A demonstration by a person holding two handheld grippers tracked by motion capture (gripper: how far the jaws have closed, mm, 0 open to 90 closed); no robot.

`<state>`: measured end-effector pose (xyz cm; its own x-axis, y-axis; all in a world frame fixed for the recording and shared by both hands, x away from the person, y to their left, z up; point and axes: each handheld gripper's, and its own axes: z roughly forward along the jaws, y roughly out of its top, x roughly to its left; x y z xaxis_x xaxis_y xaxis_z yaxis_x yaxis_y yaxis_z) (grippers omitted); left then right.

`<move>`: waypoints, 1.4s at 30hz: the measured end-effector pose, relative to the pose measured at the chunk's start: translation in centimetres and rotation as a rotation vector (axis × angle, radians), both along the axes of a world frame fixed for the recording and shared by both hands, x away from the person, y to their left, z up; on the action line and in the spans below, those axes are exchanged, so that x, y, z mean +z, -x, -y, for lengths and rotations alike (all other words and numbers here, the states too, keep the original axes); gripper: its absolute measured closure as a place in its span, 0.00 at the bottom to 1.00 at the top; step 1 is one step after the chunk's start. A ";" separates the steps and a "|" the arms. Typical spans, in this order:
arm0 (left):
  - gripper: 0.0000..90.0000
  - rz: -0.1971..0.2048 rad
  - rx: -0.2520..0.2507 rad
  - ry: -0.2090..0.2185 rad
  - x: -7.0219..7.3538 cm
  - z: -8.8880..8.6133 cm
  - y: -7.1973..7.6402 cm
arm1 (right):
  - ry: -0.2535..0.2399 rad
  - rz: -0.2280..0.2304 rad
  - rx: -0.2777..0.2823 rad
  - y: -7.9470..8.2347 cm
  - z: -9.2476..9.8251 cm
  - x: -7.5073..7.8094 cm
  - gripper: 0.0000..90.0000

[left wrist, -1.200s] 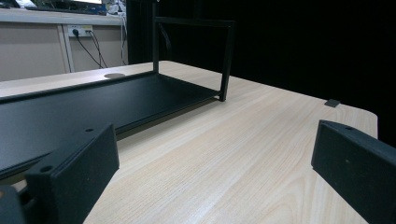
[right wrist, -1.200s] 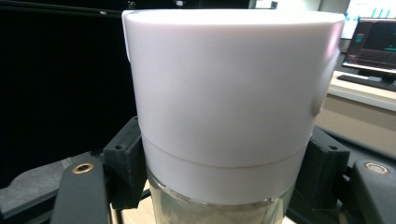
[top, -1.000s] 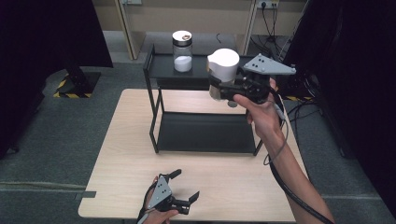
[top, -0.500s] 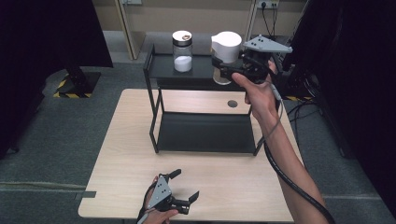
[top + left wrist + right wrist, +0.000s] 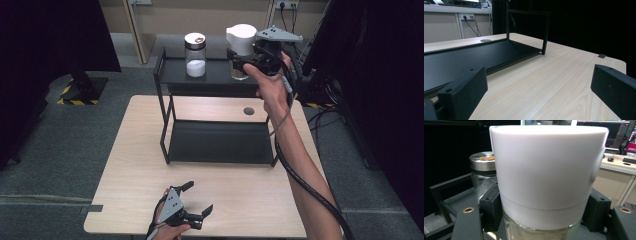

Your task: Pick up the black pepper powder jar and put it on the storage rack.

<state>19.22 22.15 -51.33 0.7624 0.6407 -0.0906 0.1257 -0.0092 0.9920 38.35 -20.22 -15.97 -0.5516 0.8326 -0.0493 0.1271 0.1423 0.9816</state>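
A glass jar with a tall white lid (image 5: 241, 46) hangs over the right end of the black rack's top shelf (image 5: 215, 80), and my right gripper (image 5: 241, 62) is shut on it just under the lid. Close up in the right gripper view, the white-lidded jar (image 5: 547, 175) sits between both black pads (image 5: 490, 207). A second jar with a metal lid (image 5: 195, 55), partly full of white powder, stands on the shelf to the left; this metal-lidded jar (image 5: 482, 170) is behind the held one. My left gripper (image 5: 196, 200) rests open at the table's near edge, nothing between its pads (image 5: 464, 92).
The black two-level rack has a bare lower tray (image 5: 220, 142) on the wooden table (image 5: 140, 130). A round cable hole (image 5: 248, 111) lies behind the tray. Dark screens flank both sides; cables trail on the floor at right.
My right gripper carried the white-lidded jar up and away toward the back of the rack's top shelf, closer to the metal-lidded jar. The left gripper stayed put.
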 end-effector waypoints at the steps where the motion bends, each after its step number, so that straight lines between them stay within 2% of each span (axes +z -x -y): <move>1: 0.00 0.000 0.000 0.000 0.0 0.0 0.0 | -0.001 0.000 -0.006 -0.1 -0.1 0.0 0.34; 13: 0.00 -0.001 -0.003 0.001 0.0 0.1 0.0 | 0.010 -0.029 -0.063 -1.8 -1.6 -0.4 0.34; 23: 0.00 0.000 -0.007 0.002 0.0 0.1 0.1 | 0.023 -0.044 -0.083 -2.6 -2.6 -0.7 0.34; 37: 0.00 0.000 -0.008 0.001 0.0 0.1 0.1 | 0.003 -0.057 -0.084 -3.1 -2.6 -1.2 0.34; 38: 0.00 0.001 -0.009 0.000 0.0 0.1 0.1 | -0.002 -0.060 -0.086 -3.0 -2.5 -1.1 0.33; 42: 0.00 -0.001 -0.011 -0.002 0.0 0.2 0.1 | -0.022 -0.062 -0.071 -2.9 -2.0 -1.0 0.18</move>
